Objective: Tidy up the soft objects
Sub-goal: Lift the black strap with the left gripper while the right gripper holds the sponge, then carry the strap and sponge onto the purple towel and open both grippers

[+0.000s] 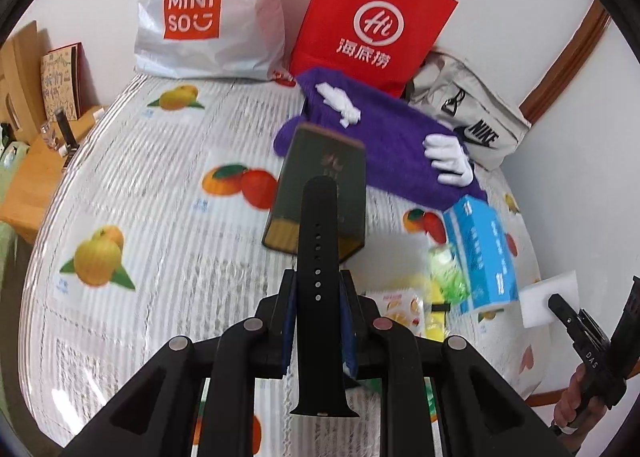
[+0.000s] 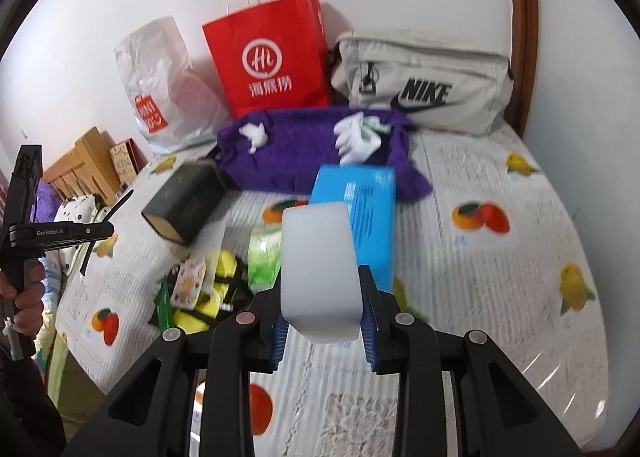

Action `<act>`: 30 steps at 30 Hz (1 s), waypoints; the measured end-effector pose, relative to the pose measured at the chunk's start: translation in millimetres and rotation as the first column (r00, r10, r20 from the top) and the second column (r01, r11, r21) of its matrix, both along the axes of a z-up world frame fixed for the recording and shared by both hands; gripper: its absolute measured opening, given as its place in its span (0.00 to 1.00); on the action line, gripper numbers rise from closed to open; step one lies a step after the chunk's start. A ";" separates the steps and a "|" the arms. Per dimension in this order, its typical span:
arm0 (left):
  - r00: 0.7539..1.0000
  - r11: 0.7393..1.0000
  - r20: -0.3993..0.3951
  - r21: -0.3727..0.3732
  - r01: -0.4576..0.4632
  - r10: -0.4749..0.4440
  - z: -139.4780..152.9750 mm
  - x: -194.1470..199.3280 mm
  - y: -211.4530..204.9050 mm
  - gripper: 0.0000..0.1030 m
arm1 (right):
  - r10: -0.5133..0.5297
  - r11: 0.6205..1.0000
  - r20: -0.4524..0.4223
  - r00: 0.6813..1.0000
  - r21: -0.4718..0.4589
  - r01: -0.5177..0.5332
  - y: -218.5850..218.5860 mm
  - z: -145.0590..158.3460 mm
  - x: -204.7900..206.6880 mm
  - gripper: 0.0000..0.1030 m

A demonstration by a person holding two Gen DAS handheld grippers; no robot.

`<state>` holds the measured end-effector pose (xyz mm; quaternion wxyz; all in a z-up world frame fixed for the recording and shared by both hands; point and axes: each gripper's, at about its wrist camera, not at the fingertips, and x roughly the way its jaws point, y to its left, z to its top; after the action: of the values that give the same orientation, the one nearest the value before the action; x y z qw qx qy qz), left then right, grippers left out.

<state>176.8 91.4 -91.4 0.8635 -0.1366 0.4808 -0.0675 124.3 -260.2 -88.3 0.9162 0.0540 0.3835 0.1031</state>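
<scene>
My left gripper (image 1: 318, 289) is shut on a black watch strap (image 1: 320, 241), which stands up between the pads above the bed. My right gripper (image 2: 322, 297) is shut on a white sponge block (image 2: 320, 269), also lifted off the cover. Beyond them lie a dark green box (image 1: 320, 185), a blue tissue pack (image 2: 360, 217) and a purple cloth (image 2: 304, 153) with white gloves (image 2: 356, 141) on it. In the right wrist view the left gripper (image 2: 100, 229) shows at the left edge, held by a hand.
A fruit-print bed cover (image 1: 160, 217) lies under everything. Against the wall stand a white Miniso bag (image 1: 200, 13), a red paper bag (image 1: 368, 17) and a grey Nike bag (image 2: 420, 85). Yellow items and a green packet (image 2: 264, 257) lie near the sponge. A wooden bedside stand (image 1: 28, 185) is left.
</scene>
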 end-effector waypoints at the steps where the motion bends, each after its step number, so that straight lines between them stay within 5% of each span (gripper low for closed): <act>1: 1.000 1.000 0.005 -0.001 0.003 -0.003 3.2 3.9 -0.8 0.18 | -0.002 1.000 0.010 1.000 0.000 0.002 -1.2 4.1 2.6 0.30; 12: 0.998 0.999 0.049 0.039 0.028 -0.030 26.5 48.9 -13.3 0.18 | -0.001 1.000 0.065 0.998 0.003 0.001 -7.3 28.8 49.0 0.30; 30: 0.997 0.995 0.029 0.079 0.064 -0.066 20.2 137.2 -29.8 0.18 | 0.004 1.000 0.034 0.999 0.001 -0.004 -2.3 19.6 142.5 0.30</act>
<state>314.0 61.6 -71.3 0.8731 -0.0860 0.4734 -0.0788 266.7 -262.5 -68.7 0.9224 0.0518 0.3679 0.1058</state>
